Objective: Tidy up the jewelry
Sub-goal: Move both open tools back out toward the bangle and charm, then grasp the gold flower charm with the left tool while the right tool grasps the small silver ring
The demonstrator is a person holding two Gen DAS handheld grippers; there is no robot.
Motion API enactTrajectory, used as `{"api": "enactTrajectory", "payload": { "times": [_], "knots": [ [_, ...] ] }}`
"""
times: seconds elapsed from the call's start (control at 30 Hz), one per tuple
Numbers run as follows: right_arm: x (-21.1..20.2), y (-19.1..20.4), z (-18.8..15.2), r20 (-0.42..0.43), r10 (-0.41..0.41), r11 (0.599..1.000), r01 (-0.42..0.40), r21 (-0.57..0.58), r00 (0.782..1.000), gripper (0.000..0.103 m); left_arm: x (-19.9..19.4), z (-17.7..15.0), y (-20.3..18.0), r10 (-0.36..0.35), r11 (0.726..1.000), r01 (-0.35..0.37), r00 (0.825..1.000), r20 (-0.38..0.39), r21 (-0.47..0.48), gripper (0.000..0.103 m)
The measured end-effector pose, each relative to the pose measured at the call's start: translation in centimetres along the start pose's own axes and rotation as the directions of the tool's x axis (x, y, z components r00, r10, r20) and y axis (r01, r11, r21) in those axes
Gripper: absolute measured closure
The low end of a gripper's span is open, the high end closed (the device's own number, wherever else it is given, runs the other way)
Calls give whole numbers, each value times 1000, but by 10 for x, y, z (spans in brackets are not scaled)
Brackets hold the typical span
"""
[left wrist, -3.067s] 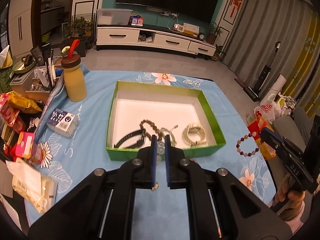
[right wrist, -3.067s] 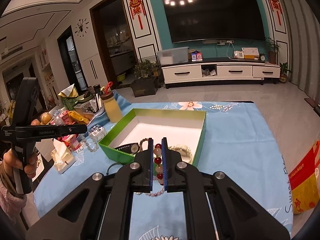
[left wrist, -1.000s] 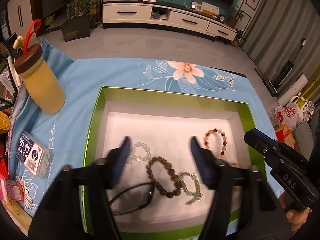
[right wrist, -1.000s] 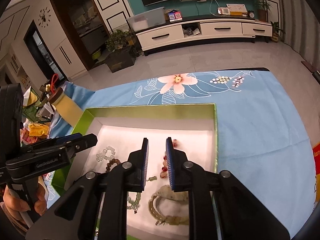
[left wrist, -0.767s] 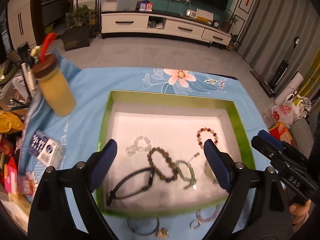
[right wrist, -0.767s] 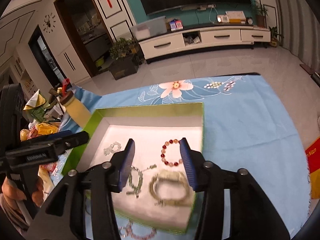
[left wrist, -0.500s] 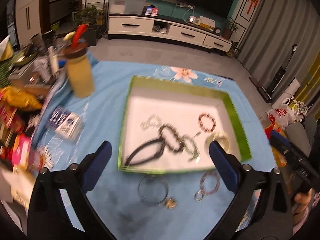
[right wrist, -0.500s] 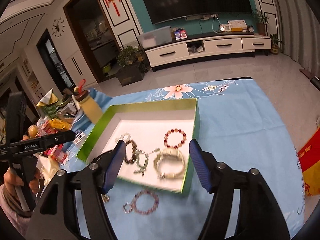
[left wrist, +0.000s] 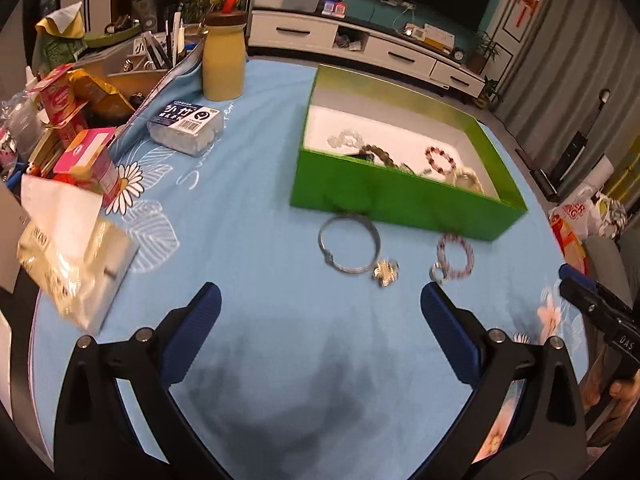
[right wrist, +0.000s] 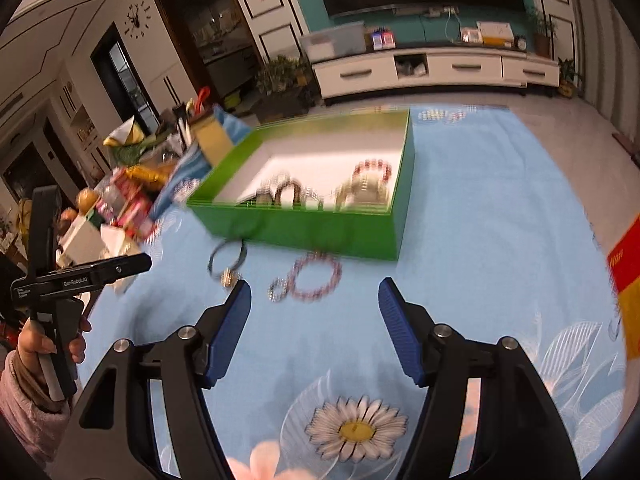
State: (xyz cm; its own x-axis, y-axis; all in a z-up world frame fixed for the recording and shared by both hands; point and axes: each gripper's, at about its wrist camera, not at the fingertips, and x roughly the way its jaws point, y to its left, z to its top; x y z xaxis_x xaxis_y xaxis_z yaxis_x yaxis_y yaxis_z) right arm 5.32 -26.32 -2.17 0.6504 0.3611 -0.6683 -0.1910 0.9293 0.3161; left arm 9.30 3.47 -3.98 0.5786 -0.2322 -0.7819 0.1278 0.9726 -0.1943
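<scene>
Lying in the green box (left wrist: 404, 200), several beaded bracelets (left wrist: 440, 159); both hand-held grippers (left wrist: 320, 300) (right wrist: 314, 294) spread wide, empty.

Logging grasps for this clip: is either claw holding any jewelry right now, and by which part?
Nothing is held. The left claw and right claw are both open and empty above the blue floral tablecloth.

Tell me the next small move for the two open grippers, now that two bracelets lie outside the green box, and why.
Probably lower the right gripper onto the pink beaded bracelet just ahead of it. It lies on the blue floral cloth, outside the green box, and both grippers are open and hold nothing.
</scene>
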Motion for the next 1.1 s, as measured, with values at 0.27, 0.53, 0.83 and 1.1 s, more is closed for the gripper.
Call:
{"api": "enactTrajectory", "payload": {
  "times": [0.27, 0.53, 0.83, 1.1],
  "knots": [
    [18, 23, -48, -81, 18, 999, -20, -27, 997, 36, 8, -36, -28, -28, 993, 36, 997, -77, 109, 2],
    [25, 33, -57, -88, -4, 998, -1, -56, 996, 36, 21, -27, -28, -91, 990, 110, 978, -190, 89, 2],
    [38, 39, -63, -87, -32, 994, 22, -111, 996, 37, 29, -30, -37, -111, 990, 118, 990, -86, 78, 8],
    [66, 47, -51, -116, -20, 986, 0, -166, 993, 57, 50, -24, -42, -131, 985, 139, 988, -87, 99, 44]
  ]
}}
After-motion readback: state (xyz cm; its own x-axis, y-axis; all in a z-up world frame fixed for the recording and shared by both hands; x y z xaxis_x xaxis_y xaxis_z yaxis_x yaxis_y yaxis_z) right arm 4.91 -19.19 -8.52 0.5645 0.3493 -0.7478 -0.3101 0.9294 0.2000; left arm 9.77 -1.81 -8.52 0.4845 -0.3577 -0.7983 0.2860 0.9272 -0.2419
